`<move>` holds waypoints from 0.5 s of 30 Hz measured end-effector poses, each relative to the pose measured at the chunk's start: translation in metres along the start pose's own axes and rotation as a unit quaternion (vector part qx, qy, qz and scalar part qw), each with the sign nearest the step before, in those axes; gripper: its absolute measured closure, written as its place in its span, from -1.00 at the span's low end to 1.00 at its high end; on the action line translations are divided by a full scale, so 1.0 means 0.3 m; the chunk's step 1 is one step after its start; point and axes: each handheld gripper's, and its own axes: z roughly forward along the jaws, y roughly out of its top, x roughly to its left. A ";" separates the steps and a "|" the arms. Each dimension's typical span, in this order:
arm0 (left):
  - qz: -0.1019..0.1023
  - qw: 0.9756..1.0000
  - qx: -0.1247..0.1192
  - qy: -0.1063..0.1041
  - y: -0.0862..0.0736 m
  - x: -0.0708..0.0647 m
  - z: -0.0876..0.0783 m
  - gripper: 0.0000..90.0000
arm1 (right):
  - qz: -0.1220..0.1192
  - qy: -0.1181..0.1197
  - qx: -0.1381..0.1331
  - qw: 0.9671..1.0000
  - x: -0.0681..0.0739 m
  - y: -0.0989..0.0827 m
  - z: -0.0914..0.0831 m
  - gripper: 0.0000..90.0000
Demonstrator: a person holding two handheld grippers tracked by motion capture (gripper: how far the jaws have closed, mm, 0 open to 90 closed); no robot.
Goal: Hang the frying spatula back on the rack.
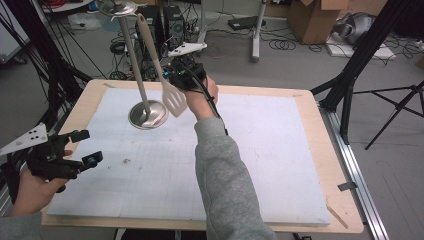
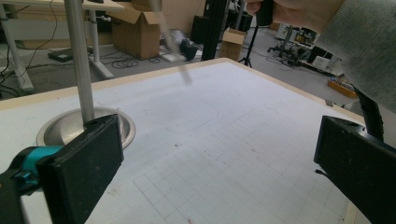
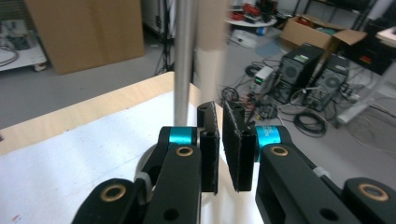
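A beige slotted spatula (image 1: 175, 101) slants in the air over the back of the white board, its handle (image 3: 210, 46) rising toward the top disc (image 1: 118, 7) of a metal stand. The stand's pole (image 1: 135, 60) rises from a round steel base (image 1: 147, 115). My right gripper (image 1: 167, 76) sits at the spatula's lower handle; in the right gripper view its jaws (image 3: 219, 135) are nearly together with the handle between them. My left gripper (image 1: 87, 146) hovers open and empty at the table's front left, its jaws (image 2: 219, 158) far apart. The spatula (image 2: 180, 60) looks blurred there.
A white gridded board (image 1: 260, 150) covers the wooden table (image 1: 345, 210). Black tripod legs (image 1: 350, 85) stand off the right edge and more black poles off the left. Cardboard boxes (image 1: 315, 17), computer towers (image 1: 172, 22) and cables lie on the floor behind.
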 end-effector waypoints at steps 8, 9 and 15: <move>0.000 1.000 0.000 0.003 -0.002 0.002 -0.005 -0.96 | 0.000 0.012 -0.012 1.000 -0.004 -0.001 -0.006 0.52; 0.000 1.000 -0.001 0.004 -0.002 0.002 -0.006 -0.96 | -0.003 0.014 -0.016 1.000 -0.003 -0.001 -0.006 0.40; -0.001 1.000 -0.003 0.004 -0.002 0.002 -0.007 -0.96 | 0.001 0.021 -0.016 1.000 -0.006 -0.006 -0.008 0.01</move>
